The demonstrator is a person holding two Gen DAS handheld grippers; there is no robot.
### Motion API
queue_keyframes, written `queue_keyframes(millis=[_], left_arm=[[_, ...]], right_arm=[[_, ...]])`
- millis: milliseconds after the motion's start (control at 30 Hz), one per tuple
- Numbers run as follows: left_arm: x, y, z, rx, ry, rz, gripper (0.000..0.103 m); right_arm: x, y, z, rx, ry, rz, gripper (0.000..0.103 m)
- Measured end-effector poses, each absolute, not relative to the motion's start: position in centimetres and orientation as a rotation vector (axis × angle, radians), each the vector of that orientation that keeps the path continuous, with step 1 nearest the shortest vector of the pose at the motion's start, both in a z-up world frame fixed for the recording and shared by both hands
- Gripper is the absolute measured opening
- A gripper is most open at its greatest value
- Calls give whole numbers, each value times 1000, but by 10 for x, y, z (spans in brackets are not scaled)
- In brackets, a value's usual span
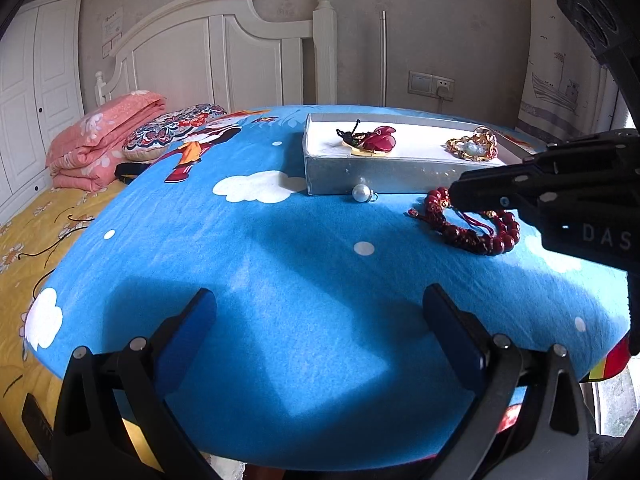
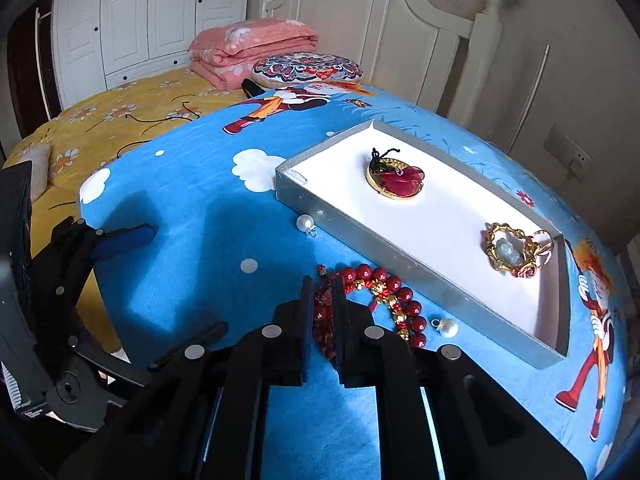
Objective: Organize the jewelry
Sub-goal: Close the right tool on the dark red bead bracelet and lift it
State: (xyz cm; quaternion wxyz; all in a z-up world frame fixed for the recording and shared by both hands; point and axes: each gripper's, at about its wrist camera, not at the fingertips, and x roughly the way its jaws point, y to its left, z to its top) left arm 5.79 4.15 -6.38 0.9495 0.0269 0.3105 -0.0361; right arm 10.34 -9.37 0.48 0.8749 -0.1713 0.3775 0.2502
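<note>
A red bead bracelet (image 2: 384,292) with gold beads and a red tassel lies on the blue cloth before the grey tray (image 2: 304,200). My right gripper (image 2: 323,292) is shut on the bracelet's left part; it also shows in the left wrist view (image 1: 454,196) over the bracelet (image 1: 476,232). The tray (image 1: 380,174) holds a red flower pendant (image 2: 396,180) and a gold-framed pendant (image 2: 510,250). One pearl (image 2: 305,223) lies by the tray's near corner, another (image 2: 449,327) right of the bracelet. My left gripper (image 1: 320,312) is open and empty above the cloth.
The blue cartoon cloth (image 1: 280,280) covers a rounded table. Behind it are a yellow bed (image 2: 120,120), a folded pink quilt (image 2: 252,52), a patterned cushion (image 2: 308,66), a white headboard (image 1: 224,48) and a white wardrobe (image 2: 152,12).
</note>
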Motion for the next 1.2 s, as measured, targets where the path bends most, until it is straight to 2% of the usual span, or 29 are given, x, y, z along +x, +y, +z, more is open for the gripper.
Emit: queue_keyframes(millis=[233, 767, 900, 1100, 1200], left_arm=[[58, 41, -63, 56, 632, -71, 100], [58, 40, -63, 55, 633, -71, 100], [58, 40, -62, 56, 632, -70, 100], [58, 40, -62, 55, 631, -70, 100], [58, 40, -62, 55, 631, -70, 100]], right_arm=[[105, -120, -13, -301, 849, 538, 10], [104, -104, -15, -410, 858, 586, 13], [106, -103, -20, -418, 863, 597, 24], [85, -83, -20, -538, 820, 611, 24], [89, -83, -21, -507, 840, 618, 24]])
